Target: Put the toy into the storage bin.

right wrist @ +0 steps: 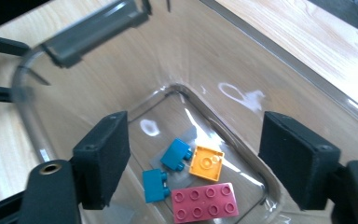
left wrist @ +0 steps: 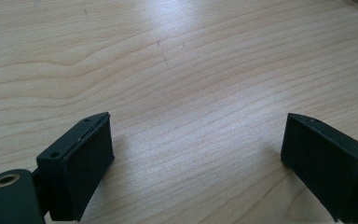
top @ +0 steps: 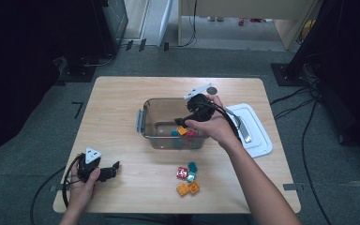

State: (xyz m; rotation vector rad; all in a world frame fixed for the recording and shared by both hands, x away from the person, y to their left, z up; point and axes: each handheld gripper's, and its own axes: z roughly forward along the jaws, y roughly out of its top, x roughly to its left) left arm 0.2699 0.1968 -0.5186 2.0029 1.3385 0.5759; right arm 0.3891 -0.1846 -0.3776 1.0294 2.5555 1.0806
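We're sorting toy bricks into a clear plastic box (top: 146, 123) in the middle of the tabletop (top: 122, 93), and our right gripper (top: 183, 121) hangs over it with the jaws spread wide and nothing between them. Below them in the right gripper view sit two teal bricks (right wrist: 176, 154), an orange square one (right wrist: 207, 163) and a long pink one (right wrist: 204, 201) on the box floor. A small pile of bricks (top: 187, 179) is still out on the wood near our edge: red, teal, a couple of orange. These look like light, hard, slick little plastic pieces, so we'd pinch each one across its flat sides rather than over the studs, and they shouldn't mind a short drop. Our left gripper (top: 112, 170) rests low at the near left corner, jaws wide apart over bare wood, holding nothing. The white lid (top: 255, 131) lies just right of the box. The tabletop is pale wood grain, smooth with a bit of glare; around it is grey carpet, cables and dark equipment stands.
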